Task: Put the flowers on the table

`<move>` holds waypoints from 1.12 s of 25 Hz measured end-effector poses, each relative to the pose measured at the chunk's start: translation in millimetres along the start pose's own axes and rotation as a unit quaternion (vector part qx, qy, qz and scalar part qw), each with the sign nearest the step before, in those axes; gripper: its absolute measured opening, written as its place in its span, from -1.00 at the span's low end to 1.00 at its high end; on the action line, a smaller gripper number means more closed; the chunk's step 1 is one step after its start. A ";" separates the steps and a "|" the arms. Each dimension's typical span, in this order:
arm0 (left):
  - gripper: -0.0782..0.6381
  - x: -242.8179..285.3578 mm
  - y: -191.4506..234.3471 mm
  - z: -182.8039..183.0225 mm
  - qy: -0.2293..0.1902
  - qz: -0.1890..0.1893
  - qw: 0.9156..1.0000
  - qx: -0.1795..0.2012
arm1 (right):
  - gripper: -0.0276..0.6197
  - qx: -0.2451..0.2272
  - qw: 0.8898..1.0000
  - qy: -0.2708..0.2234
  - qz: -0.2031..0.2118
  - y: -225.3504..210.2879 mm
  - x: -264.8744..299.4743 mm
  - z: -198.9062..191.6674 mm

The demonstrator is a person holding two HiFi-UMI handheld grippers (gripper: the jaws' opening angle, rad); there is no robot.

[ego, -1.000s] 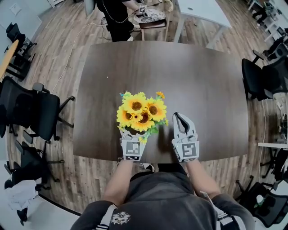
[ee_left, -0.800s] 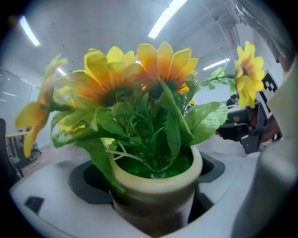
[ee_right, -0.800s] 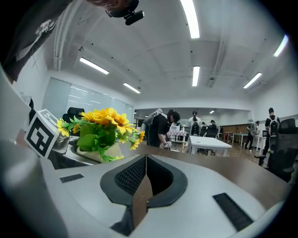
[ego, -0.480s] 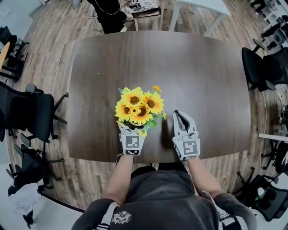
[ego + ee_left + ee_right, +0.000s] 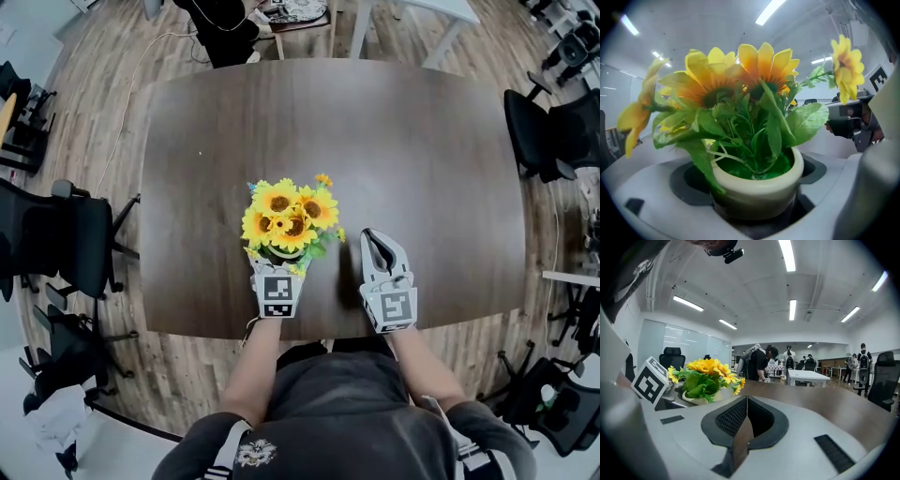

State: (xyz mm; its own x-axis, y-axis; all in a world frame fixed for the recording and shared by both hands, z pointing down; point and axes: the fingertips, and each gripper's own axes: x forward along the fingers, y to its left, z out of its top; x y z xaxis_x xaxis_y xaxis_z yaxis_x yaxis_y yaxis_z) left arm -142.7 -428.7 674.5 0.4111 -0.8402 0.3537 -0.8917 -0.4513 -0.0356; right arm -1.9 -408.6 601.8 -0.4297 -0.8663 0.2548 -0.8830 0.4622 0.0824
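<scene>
A bunch of yellow sunflowers with green leaves stands in a small cream pot. My left gripper is shut on the pot, one jaw on each side of it, over the near part of the dark brown table. Whether the pot rests on the table I cannot tell. My right gripper lies over the table just right of the flowers, shut with nothing in it. In the right gripper view the flowers show at the left beyond the shut right gripper.
Black office chairs stand left and right of the table. Beyond the far edge are a white table and a person in black. The near table edge is just behind the grippers.
My left gripper has carried the potted flowers a little forward, farther in from the near table edge. The right gripper has stayed shut in about the same place.
</scene>
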 end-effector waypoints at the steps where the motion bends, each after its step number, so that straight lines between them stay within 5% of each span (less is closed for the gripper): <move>1: 0.69 0.8 0.1 -0.8 0.004 -0.001 1.000 -0.003 | -0.84 0.000 1.000 0.000 0.000 0.4 -0.1 -0.9; 16: 0.69 4.1 0.0 -17.6 0.059 -0.016 0.998 -0.018 | -0.84 0.021 1.000 -0.005 0.002 14.0 2.8 4.2; 28: 0.69 -13.4 -11.3 -19.4 0.061 -0.013 0.998 -0.030 | -0.84 0.020 1.000 -0.018 -0.003 13.5 -7.6 12.9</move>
State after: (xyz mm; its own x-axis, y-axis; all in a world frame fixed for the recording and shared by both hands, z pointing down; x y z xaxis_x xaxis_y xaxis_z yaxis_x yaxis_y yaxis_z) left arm -141.7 -406.5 688.3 0.4121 -0.7837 0.4648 -0.8918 -0.4515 0.0293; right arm -13.0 -398.2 588.6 -0.4303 -0.8755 0.2200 -0.8921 0.4496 0.0444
